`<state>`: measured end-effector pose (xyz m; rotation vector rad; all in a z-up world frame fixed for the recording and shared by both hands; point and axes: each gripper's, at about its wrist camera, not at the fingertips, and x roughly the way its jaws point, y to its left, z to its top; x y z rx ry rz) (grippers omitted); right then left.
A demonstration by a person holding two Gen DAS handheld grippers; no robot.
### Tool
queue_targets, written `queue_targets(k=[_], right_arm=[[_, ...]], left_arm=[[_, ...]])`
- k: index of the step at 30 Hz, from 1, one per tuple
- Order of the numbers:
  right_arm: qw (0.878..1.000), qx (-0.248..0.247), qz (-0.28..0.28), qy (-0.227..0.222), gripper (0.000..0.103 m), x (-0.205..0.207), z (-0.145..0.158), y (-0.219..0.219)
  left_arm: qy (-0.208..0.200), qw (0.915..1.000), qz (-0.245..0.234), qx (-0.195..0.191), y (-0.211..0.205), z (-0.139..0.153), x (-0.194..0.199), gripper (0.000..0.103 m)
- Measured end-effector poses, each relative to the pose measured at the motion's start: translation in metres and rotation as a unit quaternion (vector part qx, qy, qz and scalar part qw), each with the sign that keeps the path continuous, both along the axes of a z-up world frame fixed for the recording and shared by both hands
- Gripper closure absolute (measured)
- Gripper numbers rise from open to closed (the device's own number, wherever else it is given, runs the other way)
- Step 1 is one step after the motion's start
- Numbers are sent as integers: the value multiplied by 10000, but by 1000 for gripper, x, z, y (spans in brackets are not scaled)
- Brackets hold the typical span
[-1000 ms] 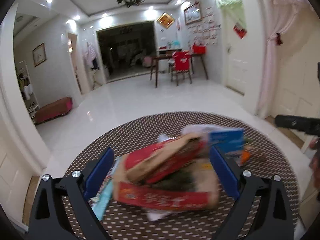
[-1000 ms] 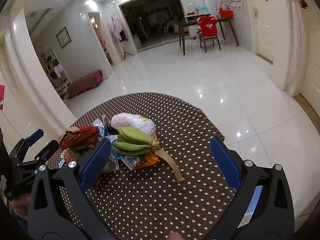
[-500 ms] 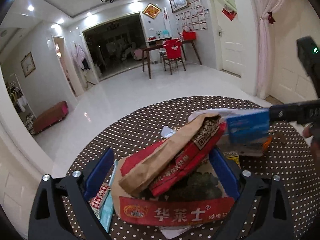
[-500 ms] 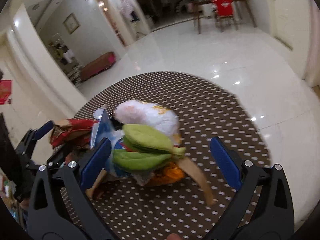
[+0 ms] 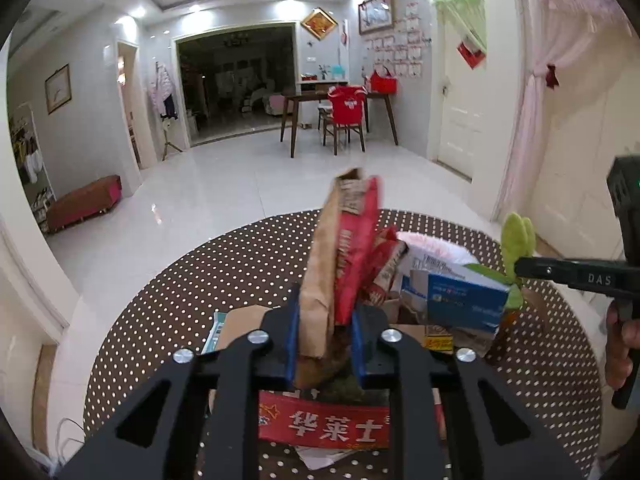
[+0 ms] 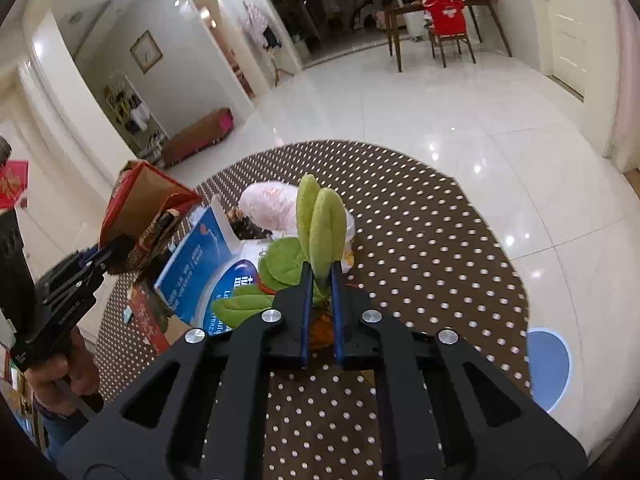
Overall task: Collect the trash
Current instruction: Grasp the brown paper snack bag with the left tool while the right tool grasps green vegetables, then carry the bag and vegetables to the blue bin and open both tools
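Observation:
A heap of trash lies on a round table with a brown dotted cloth (image 5: 192, 300). My left gripper (image 5: 326, 308) is closing, and its blue pads press on a brown-and-red paper bag (image 5: 340, 248) that stands upright between them. My right gripper (image 6: 320, 276) is closing too, with its pads pinching the green plush leaves (image 6: 326, 224) of an orange thing. In the left wrist view the right gripper (image 5: 520, 270) comes in from the right, with the leaves (image 5: 518, 236) sticking up. In the right wrist view the left gripper (image 6: 102, 258) holds the bag (image 6: 144, 200) at the left.
A blue-and-white box (image 5: 460, 296), a pink-white bag (image 6: 268, 204) and a red printed wrapper (image 5: 324, 428) lie in the heap. A blue disc (image 6: 548, 368) shows past the table's right edge. Glossy white floor surrounds the table. A wooden desk and a red-covered chair (image 5: 346, 116) stand far back.
Both grippers went from wide open to closed. The left took hold of the paper bag, which now stands upright. The right moved forward and down and pinched the green leaves.

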<state>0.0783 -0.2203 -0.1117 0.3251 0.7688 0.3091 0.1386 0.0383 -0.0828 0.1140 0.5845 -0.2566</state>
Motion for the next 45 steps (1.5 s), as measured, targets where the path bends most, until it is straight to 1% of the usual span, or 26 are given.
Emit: queue_targets(k=[3, 8, 12, 16, 18, 22, 24, 28, 30, 33, 36, 37, 39, 41, 43, 45], right_arm=[[9998, 140, -80, -119, 94, -9, 7, -16], [9988, 242, -125, -405, 94, -24, 30, -30], [9973, 358, -183, -620, 94, -36, 47, -43], [9957, 378, -234, -815, 94, -48, 60, -51], [9947, 394, -278, -909, 94, -55, 66, -59], [9924, 398, -428, -1079, 94, -66, 80, -78], [9908, 391, -546, -1173, 94, -74, 87, -92], [9867, 340, -891, -1313, 94, -92, 96, -123], [9848, 322, -1069, -1332, 94, -99, 98, -140], [9805, 317, -1421, -1316, 94, -112, 96, -172], [9762, 220, -1790, -1203, 94, -124, 87, -203], [9741, 206, -1966, -1101, 94, -128, 80, -218], [9711, 209, -2181, -945, 94, -132, 68, -236], [9665, 132, -2479, -650, 94, -134, 47, -257], [9638, 201, -2629, -396, 94, -133, 25, -273], [9598, 165, -2800, -95, 94, -130, 2, -289]], left_arm=[[-107, 9998, 81, -155, -1, 8, -10, 84], [-278, 9985, 153, -438, -1, 24, -25, 84], [-473, 9972, 142, -553, -2, 37, -40, 84], [-565, 9945, -4, -885, -4, 55, -53, 84], [-604, 9933, -111, -979, -13, 62, -57, 84], [-670, 9912, -397, -1074, -44, 73, -64, 84], [-642, 9894, -579, -1165, -63, 77, -65, 84], [-520, 9861, -987, -1231, -114, 79, -64, 84], [-404, 9849, -1147, -1233, -139, 74, -63, 84], [16, 9789, -1561, -1315, -187, 60, -53, 84], [356, 9755, -1790, -1231, -227, 41, -47, 84], [519, 9740, -1881, -1156, -248, 32, -43, 84], [692, 9724, -1980, -1017, -272, 18, -41, 84], [964, 9693, -2108, -822, -308, 0, -34, 84], [1180, 9655, -2237, -615, -333, -19, -31, 84], [1382, 9623, -2310, -395, -359, -38, -28, 83]])
